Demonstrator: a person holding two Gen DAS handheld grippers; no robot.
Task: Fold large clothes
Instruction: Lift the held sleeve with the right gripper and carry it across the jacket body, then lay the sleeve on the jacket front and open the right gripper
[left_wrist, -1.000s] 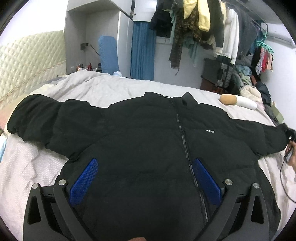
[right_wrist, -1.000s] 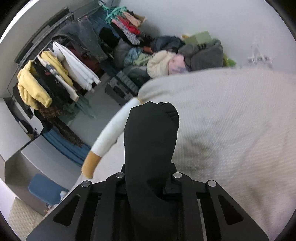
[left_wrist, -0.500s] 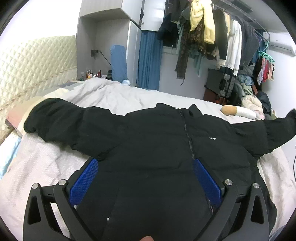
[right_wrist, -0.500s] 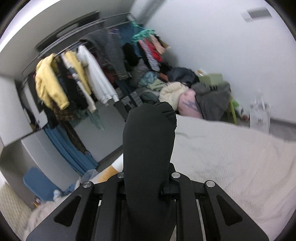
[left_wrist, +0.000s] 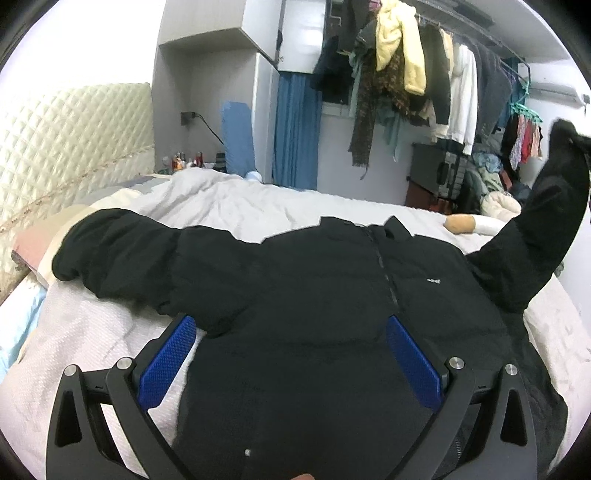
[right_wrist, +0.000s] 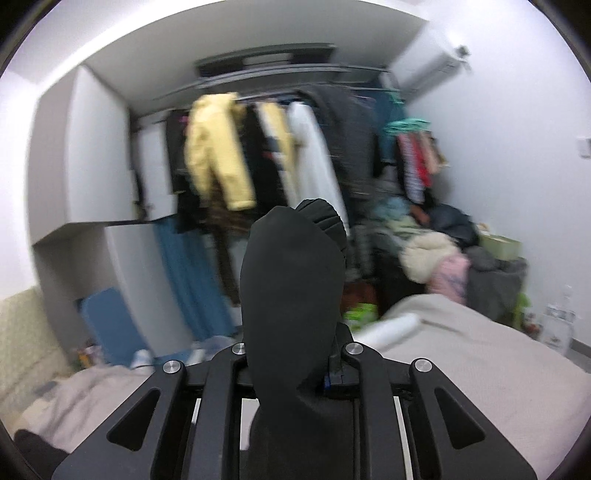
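A large black puffer jacket (left_wrist: 332, 295) lies front up on the bed (left_wrist: 240, 199), zip running down its middle. Its left sleeve (left_wrist: 122, 247) stretches flat toward the headboard. The other sleeve (left_wrist: 546, 221) stands lifted off the bed at the right edge of the left wrist view. My right gripper (right_wrist: 291, 373) is shut on that sleeve's cuff (right_wrist: 291, 277), which sticks up between the fingers and hides the pads. My left gripper (left_wrist: 290, 325) hovers open over the jacket's lower body, its blue pads (left_wrist: 168, 362) wide apart with nothing gripped.
A crowded clothes rail (left_wrist: 406, 74) hangs beyond the bed, with a heap of clothes (right_wrist: 436, 254) on the floor at its right. A tan-and-white bolster (left_wrist: 465, 225) lies by the jacket's collar. A quilted headboard (left_wrist: 55, 147) and pillows stand left.
My right gripper has risen and rolled with the cuff, pulling the sleeve up off the bed. The left gripper has drawn back and slightly up, staying open.
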